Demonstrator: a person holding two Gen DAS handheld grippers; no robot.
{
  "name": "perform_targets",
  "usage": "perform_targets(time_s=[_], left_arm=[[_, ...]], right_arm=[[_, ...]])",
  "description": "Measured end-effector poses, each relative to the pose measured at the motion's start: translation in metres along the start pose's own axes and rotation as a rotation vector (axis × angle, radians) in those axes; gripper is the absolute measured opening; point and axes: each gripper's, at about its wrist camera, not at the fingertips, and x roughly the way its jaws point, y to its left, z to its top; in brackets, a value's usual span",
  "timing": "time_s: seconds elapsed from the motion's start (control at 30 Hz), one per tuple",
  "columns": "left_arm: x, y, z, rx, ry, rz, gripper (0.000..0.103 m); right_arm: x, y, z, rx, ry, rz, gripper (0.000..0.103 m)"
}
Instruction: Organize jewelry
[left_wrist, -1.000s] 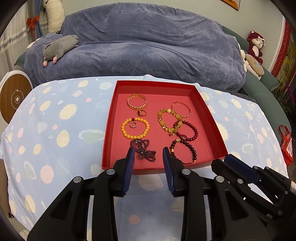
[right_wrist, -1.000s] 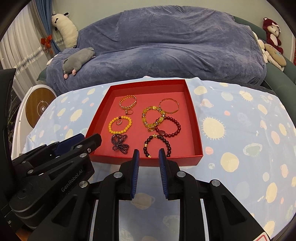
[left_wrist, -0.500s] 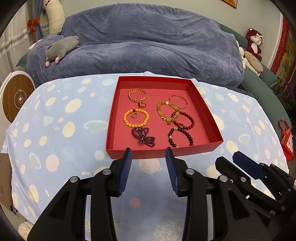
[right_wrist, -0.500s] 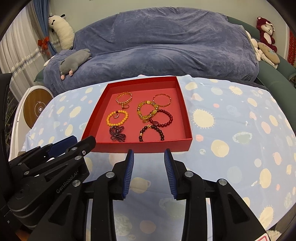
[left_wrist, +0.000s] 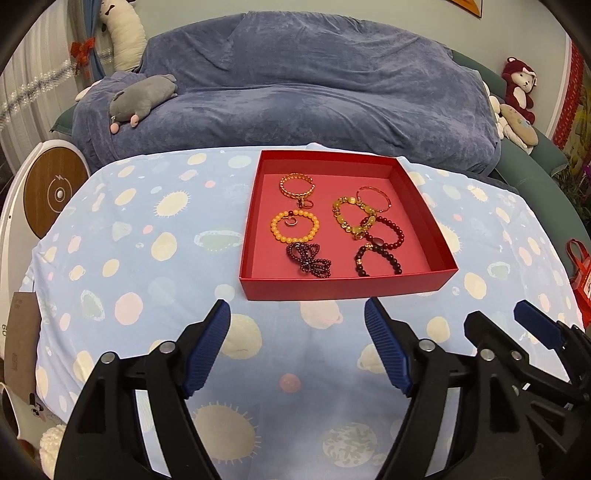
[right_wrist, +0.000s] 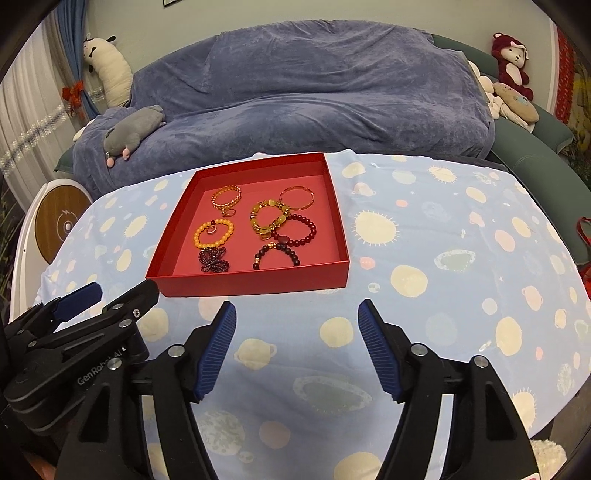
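A red tray (left_wrist: 347, 290) (right_wrist: 255, 284) sits on the table and holds several bracelets: a gold chain one (left_wrist: 296, 185), an orange bead one (left_wrist: 294, 229), a dark purple beaded bow (left_wrist: 310, 260), a yellow stone one (left_wrist: 351, 219), a thin gold bangle (left_wrist: 373, 199) and two dark red bead ones (left_wrist: 384, 232). My left gripper (left_wrist: 297, 317) is open and empty, just short of the tray's near wall. My right gripper (right_wrist: 297, 312) is open and empty beside it. The right gripper shows in the left wrist view (left_wrist: 495, 321), and the left one in the right wrist view (right_wrist: 110, 295).
The table wears a light blue cloth (left_wrist: 147, 258) with planet prints. Behind it is a sofa under a blue blanket (left_wrist: 295, 92) with a grey plush toy (left_wrist: 142, 98). A round white and wood device (left_wrist: 51, 192) stands at the left. Plush toys (left_wrist: 519, 88) sit at the right.
Both grippers have pulled back from the tray toward the table's near edge. Both jaws have opened wide. The jewelry in the tray has not moved.
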Motion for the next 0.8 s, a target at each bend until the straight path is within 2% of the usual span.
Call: perform_targets(time_s=[0.17,0.27,0.6,0.8], left_arm=[[-0.001,0.005,-0.005,-0.010,0.002,0.029,0.087],[0.000,0.010,-0.008,-0.031,0.011,0.036,0.090],[0.005,0.010,-0.013,-0.033,0.034,0.054,0.092],[0.005,0.009,-0.014,-0.032,0.029,0.066,0.092]], right_arm=[[-0.001,-0.001,-0.003,-0.012,-0.002,-0.009,0.078],[0.000,-0.001,-0.005,-0.008,0.003,-0.010,0.084],[0.005,-0.004,-0.011,0.013,0.026,-0.006,0.086],[0.003,-0.003,-0.012,0.001,0.002,-0.027,0.087]])
